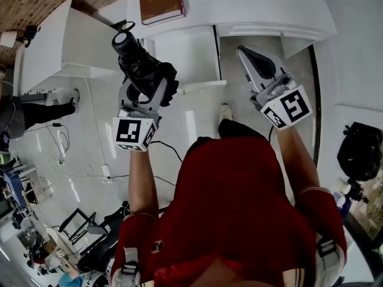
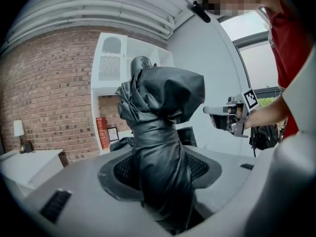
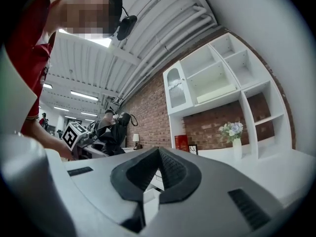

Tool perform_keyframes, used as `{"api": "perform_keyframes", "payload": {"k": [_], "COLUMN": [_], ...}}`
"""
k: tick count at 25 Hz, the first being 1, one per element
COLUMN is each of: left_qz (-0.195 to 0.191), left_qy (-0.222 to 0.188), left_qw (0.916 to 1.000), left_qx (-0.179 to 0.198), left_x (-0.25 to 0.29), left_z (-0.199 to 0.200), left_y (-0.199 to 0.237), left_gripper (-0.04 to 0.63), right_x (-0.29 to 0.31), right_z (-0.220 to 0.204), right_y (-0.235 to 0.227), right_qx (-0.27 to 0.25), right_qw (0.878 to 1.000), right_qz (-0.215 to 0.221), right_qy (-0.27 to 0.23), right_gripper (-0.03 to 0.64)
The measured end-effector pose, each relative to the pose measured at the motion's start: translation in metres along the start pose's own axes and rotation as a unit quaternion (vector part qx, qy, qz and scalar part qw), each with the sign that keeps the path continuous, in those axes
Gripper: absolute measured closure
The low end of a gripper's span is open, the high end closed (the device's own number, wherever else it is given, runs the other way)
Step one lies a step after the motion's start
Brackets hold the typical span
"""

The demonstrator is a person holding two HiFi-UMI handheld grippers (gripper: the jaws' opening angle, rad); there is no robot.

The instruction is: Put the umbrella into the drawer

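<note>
A folded black umbrella (image 1: 142,64) stands between the jaws of my left gripper (image 1: 145,79), which is shut on its wrapped canopy. In the left gripper view the umbrella (image 2: 160,112) rises from the pads and fills the middle, handle end farthest from me. My right gripper (image 1: 243,52) hovers level to the right with nothing in it, its jaws meeting at the tips. Its pads (image 3: 173,169) touch in its own view. Between the two grippers lies the white cabinet's pulled-out drawer (image 1: 203,86). The umbrella (image 3: 112,128) also shows at the left of the right gripper view.
A brown book (image 1: 160,0) lies on the white cabinet top (image 1: 257,5). A white shelf unit (image 3: 217,78) against a brick wall holds a vase of flowers (image 3: 232,132). Cables (image 1: 60,142) trail on the floor at left; a black bag (image 1: 359,148) sits at right.
</note>
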State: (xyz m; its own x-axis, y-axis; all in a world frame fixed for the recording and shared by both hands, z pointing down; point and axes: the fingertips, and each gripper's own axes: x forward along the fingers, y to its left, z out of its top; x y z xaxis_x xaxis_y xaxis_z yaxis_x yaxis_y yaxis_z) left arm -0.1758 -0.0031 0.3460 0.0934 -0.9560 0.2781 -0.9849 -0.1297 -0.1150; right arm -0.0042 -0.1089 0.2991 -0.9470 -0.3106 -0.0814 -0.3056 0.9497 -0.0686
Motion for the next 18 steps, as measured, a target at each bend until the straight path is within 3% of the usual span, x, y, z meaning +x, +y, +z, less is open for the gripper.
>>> {"api": "perform_keyframes", "payload": {"k": [4,11,18], "left_qz": [-0.017,-0.080,-0.159], "left_qy": [0.021,0.080,0.150], "left_qw": [0.9996,0.9934,0.9736], "left_qx": [-0.003,0.016,0.066], "left_x": [0.033,0.075,0.108], "left_z": [-0.011,-0.043,-0.079], "left_y": [0.011,0.024,0.025], "left_gripper": [0.356,0.356,0.356], "right_x": [0.019,0.044,0.057], "right_z": [-0.008,-0.020,-0.030], "right_y": [-0.017,-0.033,-0.052], "right_qx": [0.005,0.012,0.026], "right_qw": [1.000,1.000,0.998], "right_qz": [0.005,-0.009,-0.049], "right_qy": [0.011,0.026,0.038], "right_gripper": [0.618,0.618,0.618]}}
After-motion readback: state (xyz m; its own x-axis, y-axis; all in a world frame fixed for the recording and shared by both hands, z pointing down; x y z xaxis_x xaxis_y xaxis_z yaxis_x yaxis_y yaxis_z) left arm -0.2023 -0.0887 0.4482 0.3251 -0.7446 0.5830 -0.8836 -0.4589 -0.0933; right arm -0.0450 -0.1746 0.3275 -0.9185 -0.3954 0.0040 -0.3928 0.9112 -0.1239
